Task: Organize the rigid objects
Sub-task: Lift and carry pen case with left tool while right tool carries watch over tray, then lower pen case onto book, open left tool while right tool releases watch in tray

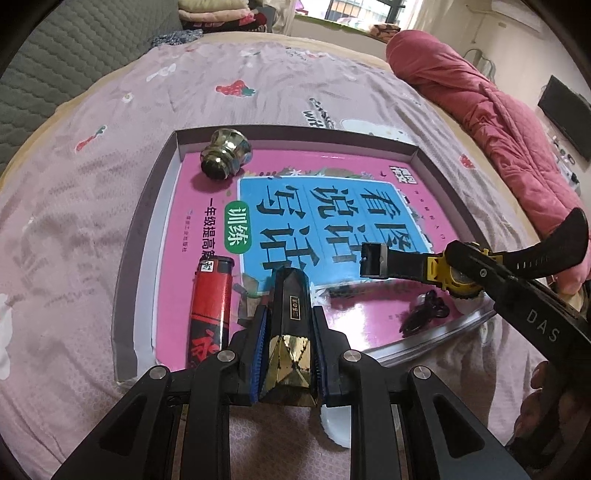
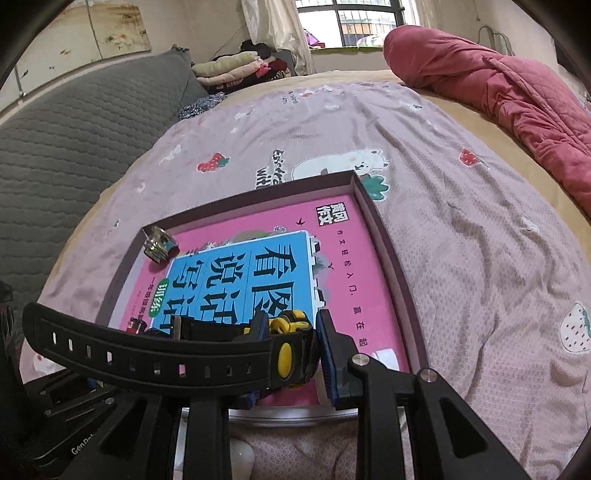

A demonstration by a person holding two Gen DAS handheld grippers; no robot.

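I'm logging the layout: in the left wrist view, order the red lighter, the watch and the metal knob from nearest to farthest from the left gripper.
From the left gripper:
1. Red lighter, just left.
2. Watch, right, held by the right gripper.
3. Metal knob, tray's far left corner.

1. A bed [image 2: 461, 240] fills most of both views, covered with a pale pink sheet printed with strawberries and cartoon animals.
2. A grey quilted headboard [image 2: 74, 147] runs along the left side of the bed.
3. A rolled red quilt [image 2: 498, 92] lies along the bed's right edge.
4. Folded clothes [image 2: 236, 66] are stacked at the far end of the bed.
5. A barred window [image 2: 347, 18] with a pale curtain lets in daylight.
6. A dark flat screen [image 1: 565, 114] hangs on the right wall.
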